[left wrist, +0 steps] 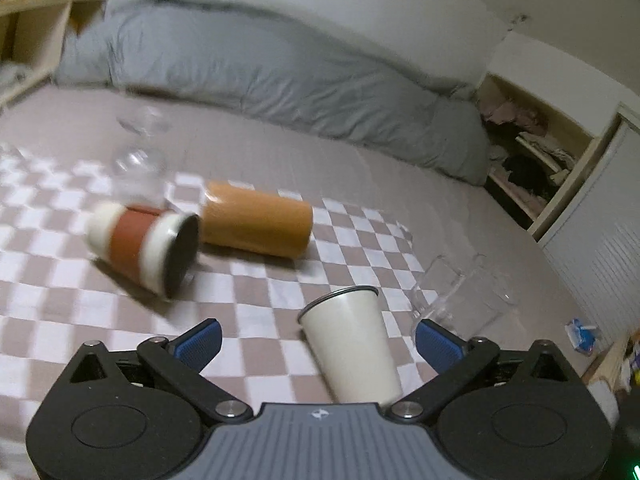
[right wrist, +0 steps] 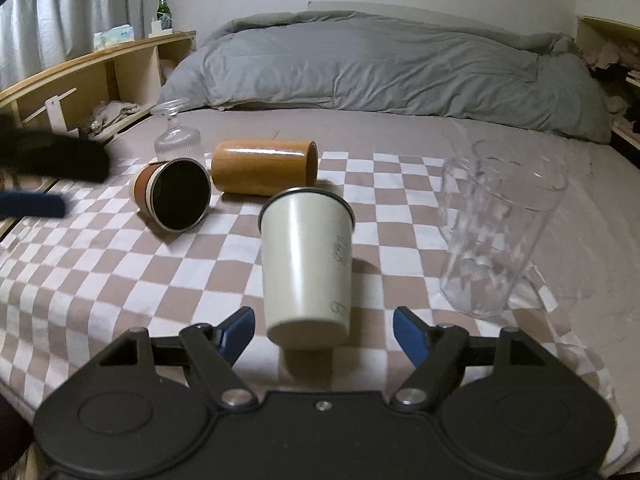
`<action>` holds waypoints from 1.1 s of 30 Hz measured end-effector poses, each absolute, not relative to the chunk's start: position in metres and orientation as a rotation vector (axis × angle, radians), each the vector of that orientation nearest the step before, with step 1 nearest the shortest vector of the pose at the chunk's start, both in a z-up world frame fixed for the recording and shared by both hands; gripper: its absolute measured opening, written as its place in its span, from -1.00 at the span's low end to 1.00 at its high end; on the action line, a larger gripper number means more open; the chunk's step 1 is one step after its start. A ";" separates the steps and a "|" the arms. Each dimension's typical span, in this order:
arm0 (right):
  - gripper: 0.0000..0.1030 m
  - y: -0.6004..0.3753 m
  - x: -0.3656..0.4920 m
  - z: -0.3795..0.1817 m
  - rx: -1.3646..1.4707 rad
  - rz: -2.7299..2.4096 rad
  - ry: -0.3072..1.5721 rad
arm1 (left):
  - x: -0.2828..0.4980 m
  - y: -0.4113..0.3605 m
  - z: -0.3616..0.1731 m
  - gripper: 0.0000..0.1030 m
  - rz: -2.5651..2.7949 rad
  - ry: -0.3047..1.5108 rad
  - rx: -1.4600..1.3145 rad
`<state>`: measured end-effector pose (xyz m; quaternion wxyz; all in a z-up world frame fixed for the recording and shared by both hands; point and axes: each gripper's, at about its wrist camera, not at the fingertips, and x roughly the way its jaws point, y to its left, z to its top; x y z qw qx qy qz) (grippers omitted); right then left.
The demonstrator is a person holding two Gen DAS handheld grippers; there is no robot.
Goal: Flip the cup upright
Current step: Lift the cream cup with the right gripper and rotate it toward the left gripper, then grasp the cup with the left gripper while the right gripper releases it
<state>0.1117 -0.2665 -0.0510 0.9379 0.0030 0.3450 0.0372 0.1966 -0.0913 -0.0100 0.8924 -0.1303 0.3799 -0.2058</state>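
A cream metal cup [left wrist: 352, 344] [right wrist: 308, 264] stands upright on the checkered cloth, rim up. My left gripper [left wrist: 318, 342] is open, with the cup between its blue fingers, nearer the right one; no pad touches it. My right gripper [right wrist: 323, 330] is open just in front of the same cup's base. A white cup with a brown band [left wrist: 140, 244] [right wrist: 172, 194] lies on its side. An orange cylinder cup [left wrist: 256, 220] [right wrist: 264, 168] lies on its side behind it.
A clear glass tumbler [right wrist: 496, 228] [left wrist: 460, 296] stands to the right of the cream cup. A clear stemmed glass [right wrist: 176, 132] [left wrist: 138, 160] stands upside down at the back left. A grey duvet [right wrist: 380, 64] lies behind. Wooden shelves [right wrist: 80, 76] flank the bed. The left gripper [right wrist: 36, 184] shows blurred at the left.
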 end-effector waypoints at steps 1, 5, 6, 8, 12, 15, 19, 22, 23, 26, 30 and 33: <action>0.49 -0.271 0.109 -0.050 0.006 0.071 0.709 | 0.209 -0.098 -0.018 0.88 -0.434 0.827 -0.292; 0.49 -0.288 0.101 -0.043 0.027 0.057 0.699 | 0.247 -0.121 -0.046 0.86 -0.431 0.952 -0.365; 0.49 -0.292 0.099 -0.042 0.031 0.049 0.694 | 0.253 -0.127 -0.051 0.86 -0.429 0.971 -0.364; 0.49 -0.300 0.096 -0.039 0.033 0.031 0.692 | 0.263 -0.135 -0.062 0.86 -0.427 1.009 -0.393; 0.49 -0.312 0.091 -0.038 0.047 0.021 0.693 | 0.276 -0.142 -0.076 0.86 -0.426 1.070 -0.472; 0.49 -0.318 0.089 -0.037 0.047 0.025 0.690 | 0.280 -0.146 -0.079 0.62 -0.424 1.075 -0.493; 0.49 -0.321 0.086 -0.036 0.046 0.031 0.682 | 0.280 -0.153 -0.075 0.44 -0.421 1.064 -0.443; 0.49 -0.324 0.084 -0.034 0.043 0.029 0.667 | 0.270 -0.161 -0.065 0.43 -0.458 0.989 -0.386; 0.49 -0.325 0.083 -0.033 0.042 0.028 0.663 | 0.265 -0.162 -0.060 0.43 -0.471 0.960 -0.374; 0.49 -0.327 0.081 -0.032 0.034 0.017 0.653 | 0.251 -0.172 -0.046 0.43 -0.500 0.836 -0.330; 0.49 -0.325 0.079 -0.031 -0.005 -0.002 0.636 | 0.232 -0.189 -0.035 0.40 -0.523 0.701 -0.204; 0.49 -0.323 0.078 -0.030 -0.018 0.000 0.631 | 0.225 -0.201 -0.034 0.39 -0.539 0.654 -0.089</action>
